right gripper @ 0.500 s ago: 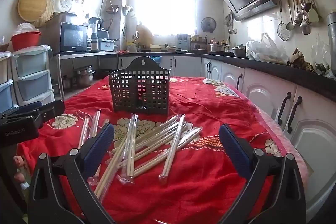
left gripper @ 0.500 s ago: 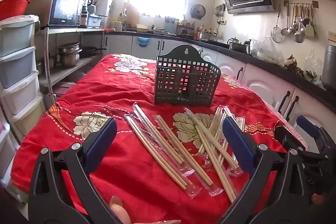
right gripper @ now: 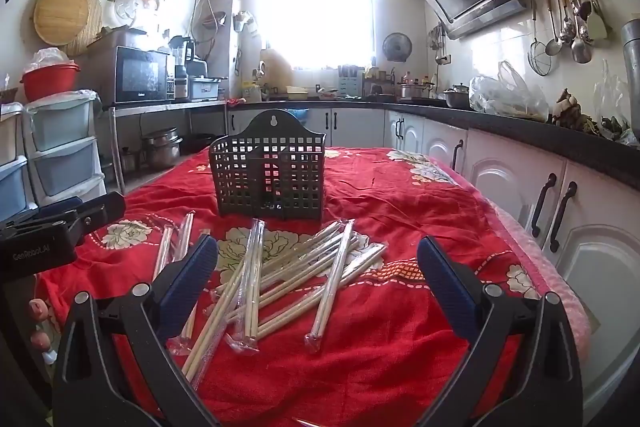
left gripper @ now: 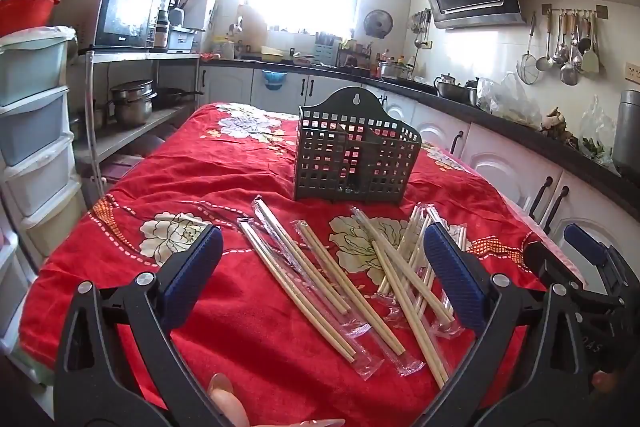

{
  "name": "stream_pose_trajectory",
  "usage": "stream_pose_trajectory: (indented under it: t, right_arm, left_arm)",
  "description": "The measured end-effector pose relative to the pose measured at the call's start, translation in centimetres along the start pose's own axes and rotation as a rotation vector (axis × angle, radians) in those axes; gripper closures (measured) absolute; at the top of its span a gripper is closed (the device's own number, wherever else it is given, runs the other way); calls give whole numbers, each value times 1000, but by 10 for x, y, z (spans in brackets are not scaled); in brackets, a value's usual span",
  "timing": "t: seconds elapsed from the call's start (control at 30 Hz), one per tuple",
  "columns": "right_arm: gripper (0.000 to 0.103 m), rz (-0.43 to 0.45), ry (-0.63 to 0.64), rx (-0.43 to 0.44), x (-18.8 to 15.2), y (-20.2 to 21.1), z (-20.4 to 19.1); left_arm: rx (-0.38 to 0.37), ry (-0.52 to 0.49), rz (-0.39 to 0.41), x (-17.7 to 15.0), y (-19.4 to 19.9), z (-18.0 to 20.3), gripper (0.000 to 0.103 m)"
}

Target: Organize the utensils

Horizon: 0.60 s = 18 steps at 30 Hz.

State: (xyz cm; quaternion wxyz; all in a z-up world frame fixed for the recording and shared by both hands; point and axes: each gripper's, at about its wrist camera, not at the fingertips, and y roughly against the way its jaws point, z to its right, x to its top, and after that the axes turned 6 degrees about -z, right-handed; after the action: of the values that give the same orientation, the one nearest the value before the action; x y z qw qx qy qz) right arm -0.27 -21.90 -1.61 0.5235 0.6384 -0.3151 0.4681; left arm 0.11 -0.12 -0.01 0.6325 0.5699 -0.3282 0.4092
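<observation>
Chopsticks (left gripper: 340,279) in clear wrappers lay scattered on the red bench (left gripper: 192,179), at 6 o'clock from the empty holder (left gripper: 356,163), ready for sorting. Left gripper (left gripper: 324,275) and right gripper (right gripper: 318,279) hovered above with fingers wide apart, holding nothing.

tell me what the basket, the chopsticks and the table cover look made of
Basket: dark moulded plastic, probably; matte square-hole grid with a hanging hole.
Chopsticks: pale bamboo or wood, many in clear glossy plastic sleeves.
Table cover: red woven cloth, creased, with printed or stitched flowers.
</observation>
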Motion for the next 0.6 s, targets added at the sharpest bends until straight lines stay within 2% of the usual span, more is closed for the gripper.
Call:
stream_pose_trajectory:
  t: [0.6]
  right_arm:
    - [6, -6, -6, 5, 2, -2, 2]
  left_arm:
    - [1, 7, 0, 0, -3, -1, 10]
